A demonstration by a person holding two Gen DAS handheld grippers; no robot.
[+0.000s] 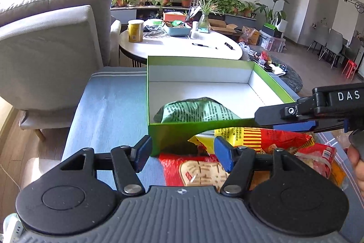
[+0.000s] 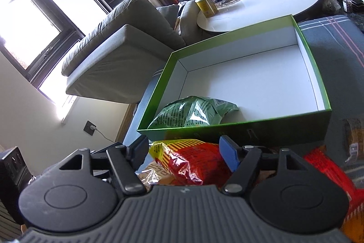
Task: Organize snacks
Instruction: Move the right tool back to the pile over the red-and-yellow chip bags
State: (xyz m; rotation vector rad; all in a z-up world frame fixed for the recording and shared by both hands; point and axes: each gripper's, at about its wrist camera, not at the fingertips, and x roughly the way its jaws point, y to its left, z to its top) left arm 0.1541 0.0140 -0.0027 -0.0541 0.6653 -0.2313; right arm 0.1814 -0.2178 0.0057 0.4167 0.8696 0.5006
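one green snack bag in one green box; both tools wide, empty.

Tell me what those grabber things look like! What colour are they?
Both are mostly black. The left gripper has a grey ribbed body, two round black discs, black arms with silver rivets, and blue pads on its fingers. The right gripper looks just the same. Seen from the left camera, its black side shows white letters, DAS. A bit of bare hand holds it.
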